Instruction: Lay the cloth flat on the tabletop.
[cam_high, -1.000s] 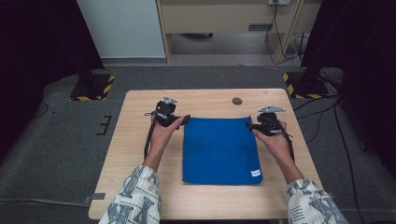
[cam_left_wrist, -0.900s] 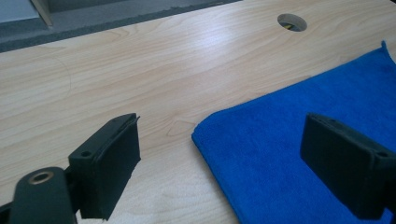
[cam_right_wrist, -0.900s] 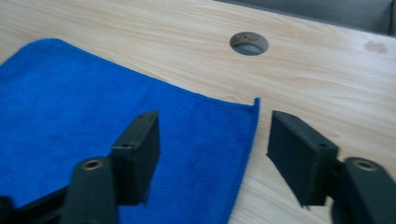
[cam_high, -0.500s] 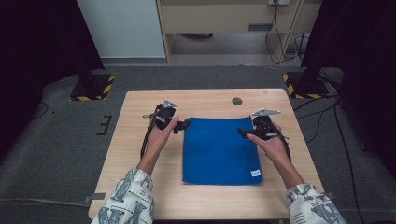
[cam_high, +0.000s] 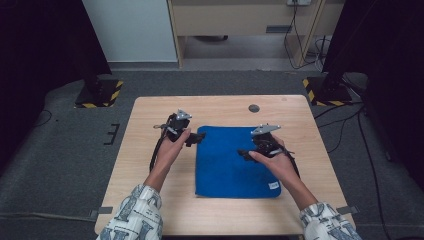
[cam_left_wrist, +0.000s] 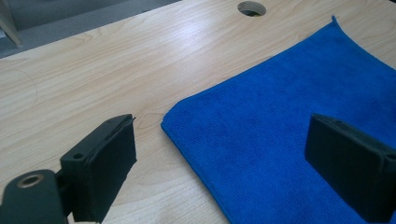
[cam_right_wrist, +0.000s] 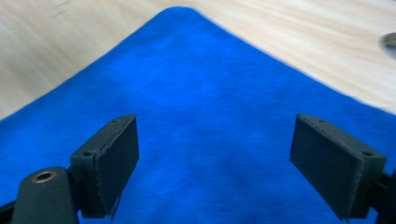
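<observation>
A blue cloth (cam_high: 234, 161) lies flat mid-desk on the pale wooden desk (cam_high: 150, 210), grey carpet (cam_high: 55, 165) around, with the left gripper (cam_high: 195, 139) gaping at its corner and the right gripper (cam_high: 245, 154), jaws just spread, empty above it.

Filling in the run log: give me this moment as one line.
left gripper: open, at cloth's far left corner | right gripper: open, over cloth | cloth: flat on table
</observation>
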